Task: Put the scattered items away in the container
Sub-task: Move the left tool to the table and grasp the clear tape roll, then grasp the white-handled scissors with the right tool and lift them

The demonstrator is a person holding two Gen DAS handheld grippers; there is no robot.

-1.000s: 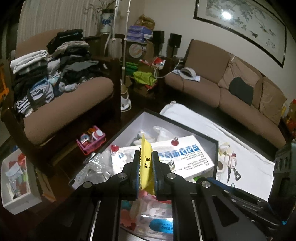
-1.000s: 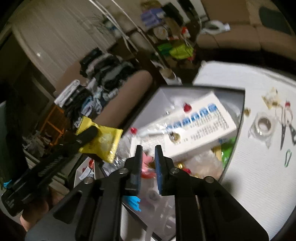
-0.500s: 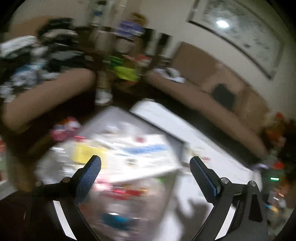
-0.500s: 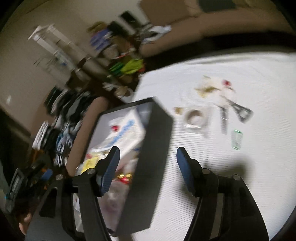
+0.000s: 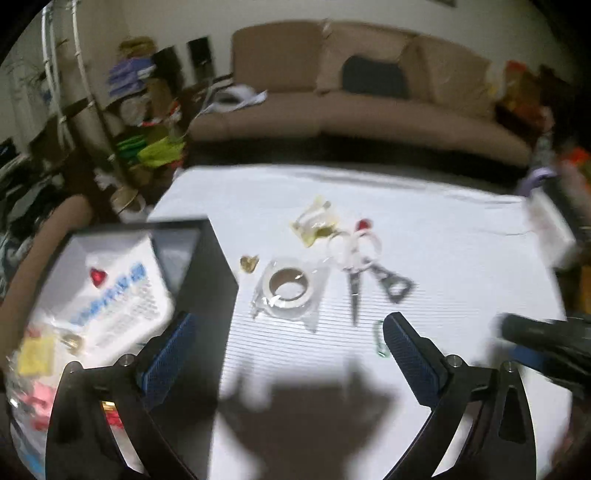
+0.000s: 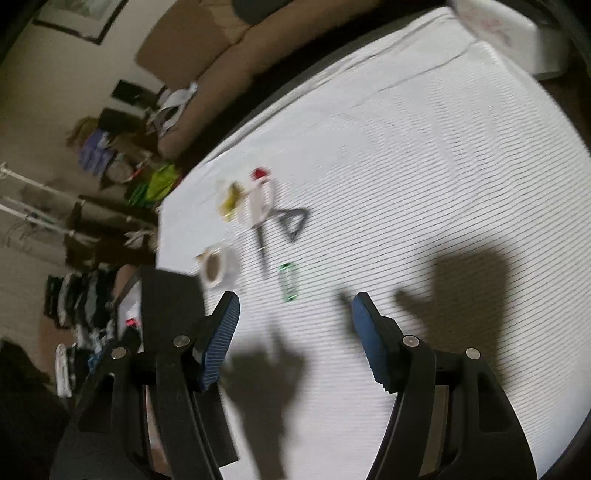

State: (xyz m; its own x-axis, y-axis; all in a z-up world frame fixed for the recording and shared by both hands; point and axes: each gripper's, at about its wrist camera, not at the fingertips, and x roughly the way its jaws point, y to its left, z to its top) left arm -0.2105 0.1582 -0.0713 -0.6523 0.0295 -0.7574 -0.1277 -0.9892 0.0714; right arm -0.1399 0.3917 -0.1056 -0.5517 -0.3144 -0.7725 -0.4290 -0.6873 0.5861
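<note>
The black container [image 5: 207,266] stands at the table's left edge, filled with a white-and-blue box [image 5: 110,295], a yellow packet [image 5: 35,354] and other items. On the white cloth lie a bagged tape roll [image 5: 288,291], scissors [image 5: 354,266], a bottle opener [image 5: 395,284], a green clip [image 5: 380,339], a small gold piece [image 5: 249,263] and a yellowish wrapper [image 5: 314,221]. My left gripper [image 5: 288,354] is open and empty, near the tape. My right gripper [image 6: 295,339] is open and empty above the cloth, near the green clip [image 6: 288,282]; the container [image 6: 170,295] is to its left.
A brown sofa [image 5: 351,110] stands beyond the table. Cluttered shelves and bags [image 5: 147,140] are at the left. A white box [image 6: 506,33] sits at the table's far right corner. The right gripper's body shows at the left wrist view's right edge [image 5: 546,347].
My left gripper opened and let the yellow packet drop into the container, then swung right toward the loose items. My right gripper opened and also swung right over the cloth.
</note>
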